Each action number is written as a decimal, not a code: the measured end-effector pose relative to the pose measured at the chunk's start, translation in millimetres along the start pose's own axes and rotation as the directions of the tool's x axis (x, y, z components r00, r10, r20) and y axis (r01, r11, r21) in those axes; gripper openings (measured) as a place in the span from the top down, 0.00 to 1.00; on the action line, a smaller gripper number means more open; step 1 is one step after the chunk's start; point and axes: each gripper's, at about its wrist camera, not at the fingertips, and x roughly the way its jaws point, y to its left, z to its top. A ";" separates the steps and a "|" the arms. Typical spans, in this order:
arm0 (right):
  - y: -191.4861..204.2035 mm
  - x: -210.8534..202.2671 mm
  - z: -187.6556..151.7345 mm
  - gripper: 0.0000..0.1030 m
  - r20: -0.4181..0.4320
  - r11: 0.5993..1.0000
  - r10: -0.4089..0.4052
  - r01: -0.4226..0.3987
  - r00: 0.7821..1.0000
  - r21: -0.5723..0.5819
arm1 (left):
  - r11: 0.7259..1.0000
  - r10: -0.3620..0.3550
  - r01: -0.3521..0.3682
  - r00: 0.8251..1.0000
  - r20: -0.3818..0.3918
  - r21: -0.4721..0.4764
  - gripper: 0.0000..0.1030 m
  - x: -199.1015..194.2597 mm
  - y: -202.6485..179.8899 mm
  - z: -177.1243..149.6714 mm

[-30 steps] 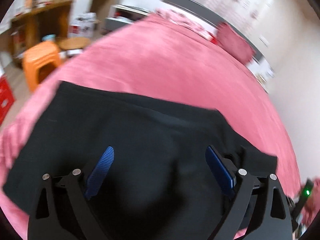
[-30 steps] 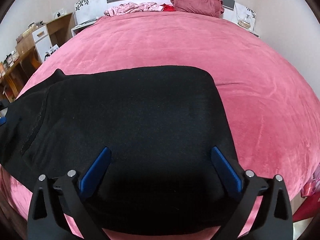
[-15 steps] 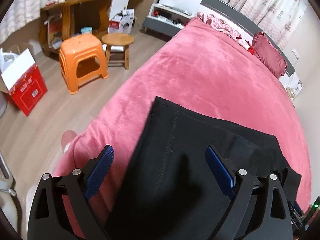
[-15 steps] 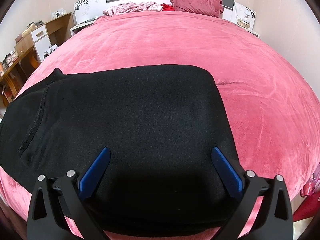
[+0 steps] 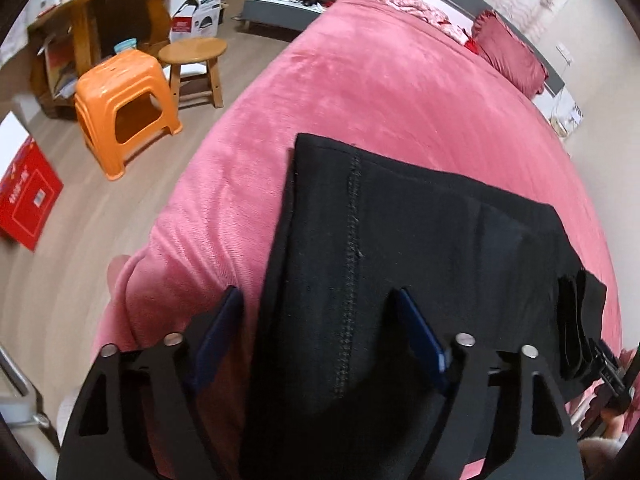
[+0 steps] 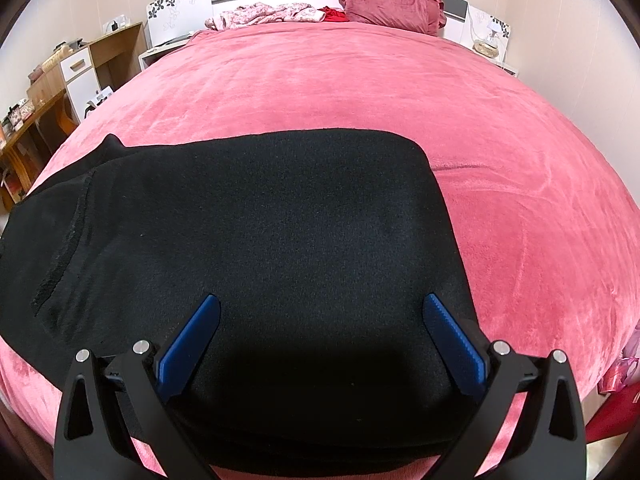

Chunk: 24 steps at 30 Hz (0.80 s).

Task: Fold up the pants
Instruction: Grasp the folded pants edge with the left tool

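While the cloth lies flat: black pants (image 5: 400, 264) spread across the near part of the pink bed (image 5: 392, 92).
Left gripper (image 5: 316, 328): jaws apart, just been closing, straddling the left edge of the pants, nothing pinched yet.
Right gripper (image 6: 320, 332): spread wide above the cloth, gripping nothing.
Doing it well: I'd say catch every layer at that stitched edge before lifting, then carry it over evenly so the fold lands square.
Surface: plush blanket, likely to drag on the fabric.
Room: orange stool (image 5: 124, 108) and round wooden stool (image 5: 196, 64) on the floor; red pillow (image 6: 392, 4) at the headboard.
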 end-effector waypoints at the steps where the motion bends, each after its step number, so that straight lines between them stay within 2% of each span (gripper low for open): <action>1: -0.1 0.1 0.2 0.02 0.000 1.000 -0.002 0.002 1.000 0.000 | 1.000 -0.002 0.002 1.000 -0.003 -0.006 0.32 -0.2 0.2 -0.6; 7: 0.1 0.1 -0.1 0.02 0.001 1.000 -0.003 0.003 1.000 0.001 | 0.999 -0.004 0.004 1.000 0.002 -0.033 0.47 -8.7 -1.9 -8.8; 12: -0.2 0.0 0.0 0.02 0.001 1.000 -0.003 0.003 1.000 0.001 | 0.999 -0.028 0.028 0.999 0.023 0.018 0.48 -15.3 -7.0 -14.1; 15: -0.4 -0.1 0.0 0.02 0.001 1.000 -0.003 0.003 1.000 0.001 | 0.994 -0.106 0.107 0.994 0.028 -0.027 0.48 -18.4 4.8 -12.8; 17: -0.5 0.0 0.1 0.02 0.001 1.000 -0.003 0.003 1.000 0.001 | 0.976 -0.195 0.198 0.980 0.037 -0.092 0.48 -20.9 18.1 -13.3; 20: -0.3 0.0 0.0 0.02 0.002 1.000 -0.004 0.004 1.000 0.002 | 0.950 -0.278 0.281 0.960 0.042 -0.134 0.48 -21.7 27.9 -15.6; 22: -0.6 0.1 0.2 0.02 0.002 1.000 -0.004 0.004 1.000 0.001 | 0.953 -0.276 0.278 0.961 0.036 -0.117 0.52 -21.1 24.6 -14.6; 24: -0.9 0.4 0.2 0.02 0.003 1.000 -0.004 0.004 1.000 0.003 | 0.966 -0.247 0.247 0.969 0.009 -0.083 0.52 -13.2 17.5 -11.1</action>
